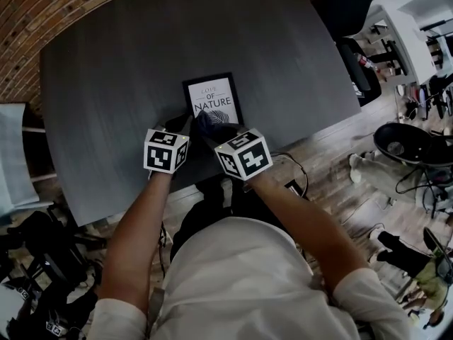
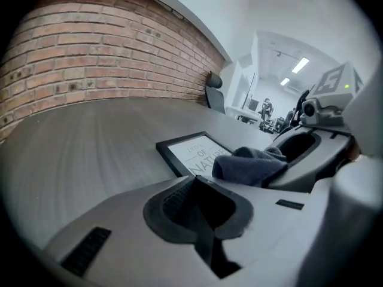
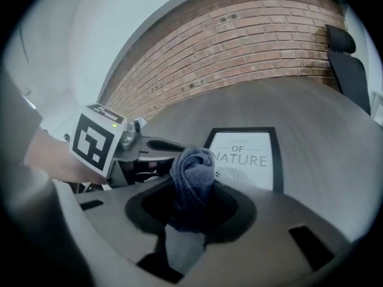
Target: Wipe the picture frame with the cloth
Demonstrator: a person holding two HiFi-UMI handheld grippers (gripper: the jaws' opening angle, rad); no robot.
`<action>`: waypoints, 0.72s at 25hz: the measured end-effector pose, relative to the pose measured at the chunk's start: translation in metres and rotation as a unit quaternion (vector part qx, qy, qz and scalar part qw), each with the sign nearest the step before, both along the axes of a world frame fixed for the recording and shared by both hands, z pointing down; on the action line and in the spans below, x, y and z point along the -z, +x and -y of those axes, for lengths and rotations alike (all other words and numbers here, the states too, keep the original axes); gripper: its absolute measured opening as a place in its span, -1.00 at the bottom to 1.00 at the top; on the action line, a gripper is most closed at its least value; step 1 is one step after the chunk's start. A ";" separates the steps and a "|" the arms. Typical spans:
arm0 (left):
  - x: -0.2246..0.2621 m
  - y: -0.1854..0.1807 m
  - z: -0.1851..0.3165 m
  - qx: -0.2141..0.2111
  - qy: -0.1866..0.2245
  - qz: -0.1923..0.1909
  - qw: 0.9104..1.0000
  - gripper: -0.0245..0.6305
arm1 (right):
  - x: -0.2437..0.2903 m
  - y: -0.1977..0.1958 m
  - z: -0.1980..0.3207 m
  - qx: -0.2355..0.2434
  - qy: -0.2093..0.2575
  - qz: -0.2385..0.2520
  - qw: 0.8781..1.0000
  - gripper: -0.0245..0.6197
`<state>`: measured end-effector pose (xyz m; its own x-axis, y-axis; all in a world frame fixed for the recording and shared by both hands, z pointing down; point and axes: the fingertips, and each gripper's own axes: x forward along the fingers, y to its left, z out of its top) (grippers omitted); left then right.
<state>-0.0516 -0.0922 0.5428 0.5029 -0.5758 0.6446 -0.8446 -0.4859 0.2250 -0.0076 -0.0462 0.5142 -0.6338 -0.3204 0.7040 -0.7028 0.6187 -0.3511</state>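
The lower edge of the black rectangular picture frame (image 1: 213,99), flat on the matte grey wood-grain table (image 1: 120,69) with open tabletop all round, is hidden by the bunched dark blue fleecy cloth (image 3: 192,166) pinched in the right gripper (image 3: 191,187), while the left gripper (image 2: 192,181) just beside has its 2 jaws pressed together on nothing
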 end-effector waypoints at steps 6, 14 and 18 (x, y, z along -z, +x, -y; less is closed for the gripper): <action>-0.005 0.005 0.003 -0.027 0.016 0.058 0.998 -0.89 | -0.013 -0.014 -0.011 0.031 0.023 -0.022 0.999 -0.52; -0.004 0.007 0.002 -0.033 0.029 0.076 0.996 -0.90 | -0.014 -0.002 -0.009 0.035 0.021 -0.033 0.999 -0.52; -0.003 0.006 0.003 -0.033 0.030 0.075 0.996 -0.90 | -0.014 0.013 -0.007 0.029 0.027 -0.043 0.998 -0.52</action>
